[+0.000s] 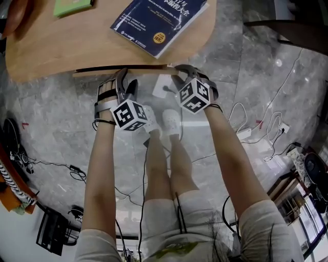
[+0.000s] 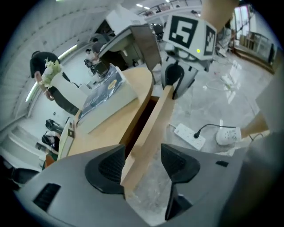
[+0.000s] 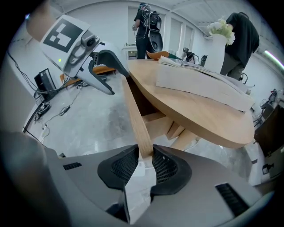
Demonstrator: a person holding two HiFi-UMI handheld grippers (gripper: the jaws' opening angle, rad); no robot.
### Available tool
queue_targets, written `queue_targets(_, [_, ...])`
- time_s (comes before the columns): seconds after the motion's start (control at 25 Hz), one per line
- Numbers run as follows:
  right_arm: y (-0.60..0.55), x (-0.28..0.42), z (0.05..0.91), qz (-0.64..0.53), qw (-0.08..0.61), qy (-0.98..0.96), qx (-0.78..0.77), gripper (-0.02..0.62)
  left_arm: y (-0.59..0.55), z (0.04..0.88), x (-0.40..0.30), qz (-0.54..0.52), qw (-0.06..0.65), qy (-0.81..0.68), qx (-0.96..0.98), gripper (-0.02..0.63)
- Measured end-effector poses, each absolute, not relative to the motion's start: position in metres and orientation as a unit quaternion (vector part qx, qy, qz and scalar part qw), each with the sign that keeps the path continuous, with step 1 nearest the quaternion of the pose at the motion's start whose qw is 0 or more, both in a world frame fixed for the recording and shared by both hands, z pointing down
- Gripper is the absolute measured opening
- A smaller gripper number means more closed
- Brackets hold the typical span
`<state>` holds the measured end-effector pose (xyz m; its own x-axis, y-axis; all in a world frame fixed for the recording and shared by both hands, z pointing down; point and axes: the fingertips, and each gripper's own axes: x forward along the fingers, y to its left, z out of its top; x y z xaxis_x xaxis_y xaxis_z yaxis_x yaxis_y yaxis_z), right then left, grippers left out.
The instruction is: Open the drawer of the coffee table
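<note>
The wooden coffee table (image 1: 77,46) fills the top of the head view. Its drawer front (image 1: 148,67) shows as a thin strip pulled slightly out under the table edge. My left gripper (image 1: 125,84) is at the strip's left part. In the left gripper view its jaws (image 2: 142,155) stand open around the drawer front (image 2: 155,115), with the right pad clearly off the wood. My right gripper (image 1: 182,74) is at the strip's right end. In the right gripper view it (image 3: 145,157) is shut on the edge of the drawer front (image 3: 133,111), both pads pressing the wood.
A blue book (image 1: 159,23) and a green pad (image 1: 72,6) lie on the table. The person's feet in white shoes (image 1: 171,120) stand just below the drawer. A power strip (image 1: 251,134) and cables lie on the grey stone floor. People stand beyond the table.
</note>
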<state>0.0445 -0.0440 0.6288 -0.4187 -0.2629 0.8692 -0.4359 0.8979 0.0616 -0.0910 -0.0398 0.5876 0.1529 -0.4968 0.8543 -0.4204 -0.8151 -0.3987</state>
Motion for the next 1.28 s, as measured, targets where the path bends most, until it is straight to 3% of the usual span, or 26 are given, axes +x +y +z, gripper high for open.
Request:
queue_targets(0.32, [-0.044, 0.045, 0.631, 0.083, 0.509, -0.831, 0.208, 0.095, -0.043, 0.610, -0.108, -0.642, 0.065, 0.213, -0.734, 0.235])
queue_targets(0.6, [-0.043, 0.048, 0.632, 0.016, 0.546, -0.807, 0.226, 0.095, -0.046, 0.609, -0.107, -0.625, 0.107, 0.204, -0.746, 0.231])
queue_targets(0.72, [-0.042, 0.043, 0.619, -0.013, 0.541, -0.800, 0.260, 0.112, -0.046, 0.611, -0.108, -0.632, 0.099, 0.204, -0.741, 0.221])
queue_targets(0.88, [-0.029, 0.027, 0.601, -0.028, 0.533, -0.797, 0.284, 0.195, -0.045, 0.612, -0.110, -0.640, 0.074, 0.209, -0.736, 0.215])
queue_targets(1.28, [-0.040, -0.031, 0.586, -0.083, 0.535, -0.806, 0.238, 0.195, -0.046, 0.613, -0.107, -0.636, 0.065, 0.227, -0.735, 0.205])
